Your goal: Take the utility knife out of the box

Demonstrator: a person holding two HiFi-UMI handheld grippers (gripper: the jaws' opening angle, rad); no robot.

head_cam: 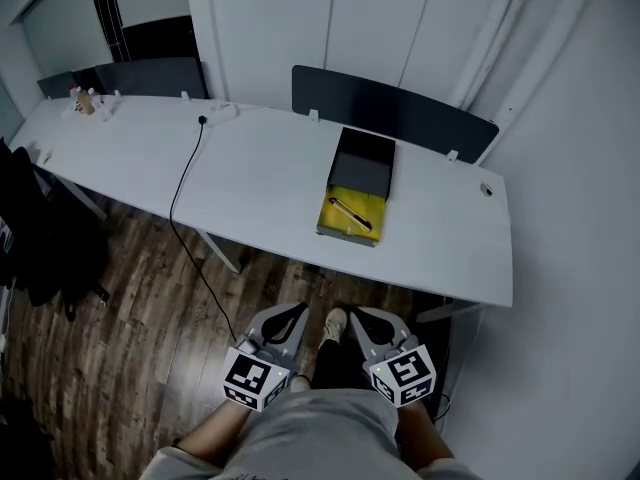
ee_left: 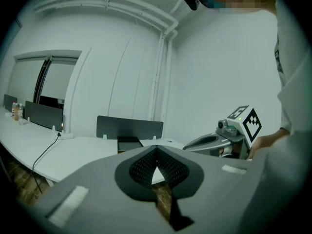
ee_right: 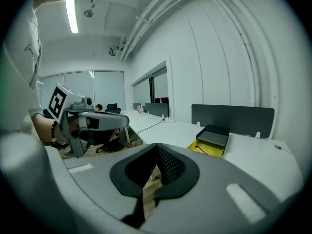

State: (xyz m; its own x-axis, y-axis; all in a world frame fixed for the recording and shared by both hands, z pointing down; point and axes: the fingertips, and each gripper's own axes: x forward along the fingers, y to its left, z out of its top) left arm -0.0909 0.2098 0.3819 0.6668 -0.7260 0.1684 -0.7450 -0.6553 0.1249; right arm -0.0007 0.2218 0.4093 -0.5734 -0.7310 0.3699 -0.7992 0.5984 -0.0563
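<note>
- Nearest, low by the person's lap: left gripper (head_cam: 290, 314) and right gripper (head_cam: 362, 318), side by side, both pointing toward the table.
- Left gripper view: jaws pressed tip to tip, gripping nothing.
- Right gripper view: same, tips together and empty.
- Between the two grippers, on the floor: a pale shoe (head_cam: 335, 323).
- Ahead of them: a strip of wooden floor (head_cam: 130, 338), then the near edge of the white table (head_cam: 270, 178).
- Just past that edge, ahead and slightly right of the grippers: the box (head_cam: 331, 207), open, yellow lining toward the person, black lid (head_cam: 362, 161) laid open behind.
- Inside on the yellow lining: utility knife (head_cam: 351, 213), lying diagonally, well apart from both grippers and untouched.
- Left of the box: black cable (head_cam: 185, 183), running from the floor across the table to what looks like a white power strip (head_cam: 222, 111), too small to be sure.
- Right of the box, near the table's end: a small dark item (head_cam: 486, 189), not identifiable.
- Behind the box, at the far edge: a dark divider panel (head_cam: 390, 108).
- Far left end of the table: a few small bottles (head_cam: 83, 101).
</note>
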